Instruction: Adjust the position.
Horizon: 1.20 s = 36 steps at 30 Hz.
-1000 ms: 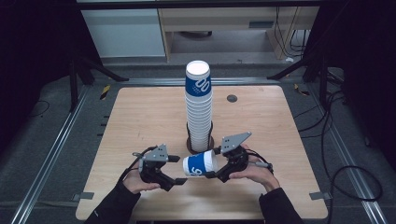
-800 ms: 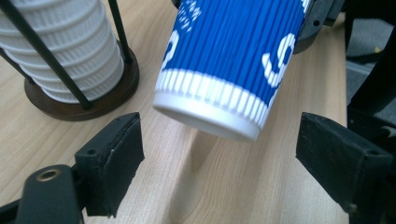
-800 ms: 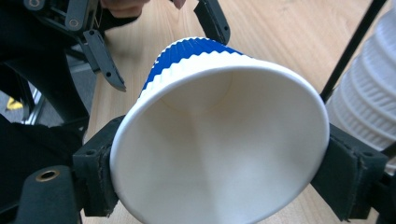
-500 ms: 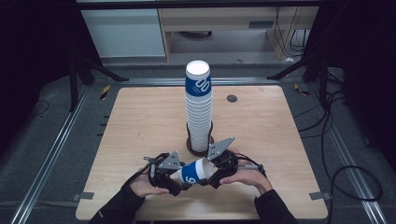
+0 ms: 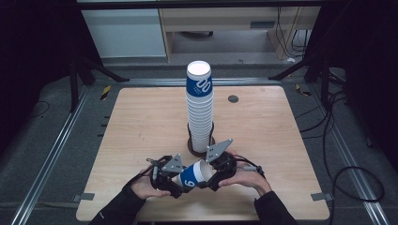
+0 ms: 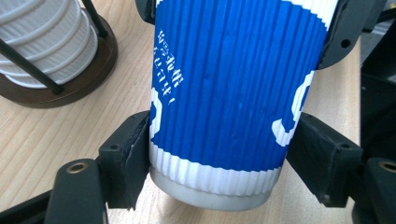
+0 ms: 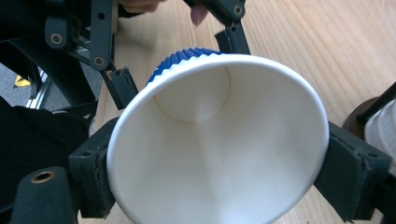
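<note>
A blue-and-white ribbed paper cup (image 5: 192, 176) lies level above the table's front edge, held between both grippers. My left gripper (image 5: 179, 181) is shut on its base end; in the left gripper view both pads (image 6: 128, 154) press the cup (image 6: 233, 84) just above its white bottom. My right gripper (image 5: 210, 172) holds the open mouth. In the right gripper view the rim (image 7: 219, 140) still touches both pads (image 7: 348, 168), though these jaws have just been opening. A tall stack of cups (image 5: 199, 105) stands in a dark holder (image 5: 193, 148) behind.
The stack and its wire holder (image 6: 88, 79) stand close behind the grippers, mid-table. A small dark disc (image 5: 233, 99) lies at the back right of the wooden table (image 5: 281, 140). Metal rails and cables run along the floor on both sides.
The right gripper has brought the cup left and slightly down, tilting it. The left gripper has closed in around the cup's base end.
</note>
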Tool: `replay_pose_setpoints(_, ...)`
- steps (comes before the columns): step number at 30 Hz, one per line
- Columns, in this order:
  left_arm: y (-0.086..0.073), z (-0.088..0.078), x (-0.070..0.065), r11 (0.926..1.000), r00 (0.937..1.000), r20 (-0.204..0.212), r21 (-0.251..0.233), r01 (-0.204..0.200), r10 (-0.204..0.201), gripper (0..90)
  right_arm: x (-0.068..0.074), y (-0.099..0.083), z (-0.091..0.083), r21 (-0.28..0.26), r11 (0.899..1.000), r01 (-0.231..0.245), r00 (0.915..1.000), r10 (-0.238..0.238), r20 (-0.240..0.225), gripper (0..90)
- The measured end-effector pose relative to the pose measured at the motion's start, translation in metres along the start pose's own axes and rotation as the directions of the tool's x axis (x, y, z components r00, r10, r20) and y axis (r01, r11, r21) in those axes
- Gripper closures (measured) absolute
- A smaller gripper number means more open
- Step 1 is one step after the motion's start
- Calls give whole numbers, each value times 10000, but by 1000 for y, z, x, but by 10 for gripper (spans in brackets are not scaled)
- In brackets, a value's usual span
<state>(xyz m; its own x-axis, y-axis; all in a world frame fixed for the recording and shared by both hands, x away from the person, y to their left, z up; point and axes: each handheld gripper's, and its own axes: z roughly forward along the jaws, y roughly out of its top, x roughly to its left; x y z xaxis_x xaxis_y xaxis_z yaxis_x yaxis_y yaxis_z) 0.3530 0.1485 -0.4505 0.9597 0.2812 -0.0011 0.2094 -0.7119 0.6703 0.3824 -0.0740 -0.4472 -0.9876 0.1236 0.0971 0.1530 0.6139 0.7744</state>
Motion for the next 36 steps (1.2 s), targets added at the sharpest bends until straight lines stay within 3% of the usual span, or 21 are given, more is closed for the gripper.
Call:
replay_pose_setpoints(5, -1, -4, 4, 9994, 9997, -47, -243, 245, -246, 263, 0, 1, -4, -339, 9994, 90, 9994, -79, 324, 88)
replay_pose_setpoints(7, -4, -7, 8, 9943, 9969, 50, -717, 787, -786, 264, -2, 1, -10, -650, 9979, 1, 9986, 34, 534, 72)
replay_pose_setpoints(10, -5, -12, 13, 9910, 9951, -63, -919, 972, -982, 264, -3, 1, -16, -985, 9951, -55, 9981, 115, 600, 68)
replay_pose_setpoints(16, -10, -29, 23, 9591, 9830, -208, -2241, 1731, -1823, 264, -10, -2, -34, -2020, 9784, -434, 9929, 646, 995, 69)
replay_pose_setpoints(17, -11, -33, 24, 9452, 9801, -146, -2677, 1868, -1978, 264, -12, -3, -37, -2318, 9709, -603, 9907, 866, 1047, 68)
replay_pose_setpoints(18, -11, -33, 24, 9452, 9801, -146, -2677, 1868, -1978, 264, -12, -3, -37, -2318, 9709, -603, 9907, 866, 1047, 68)
replay_pose_setpoints(20, -11, -36, 23, 9356, 9789, -235, -2997, 1866, -2028, 264, -14, -5, -41, -2634, 9612, -823, 9895, 1104, 937, 67)
replay_pose_setpoints(23, -8, -36, 19, 9269, 9797, -133, -3265, 1848, -2000, 264, -15, -5, -42, -2917, 9517, -955, 9874, 1277, 930, 69)
replay_pose_setpoints(29, -3, -29, 10, 9354, 9843, -206, -3153, 1602, -1755, 264, -13, -3, -38, -3249, 9391, -1117, 9899, 1340, 472, 72)
replay_pose_setpoints(33, 1, -23, 3, 9429, 9884, -213, -3036, 1372, -1507, 265, -10, -1, -27, -3165, 9409, -1207, 9913, 1309, 110, 74)
replay_pose_setpoints(36, 2, -22, 2, 9436, 9890, -172, -3023, 1350, -1470, 265, -10, -1, -24, -3168, 9392, -1327, 9905, 1374, -75, 74)
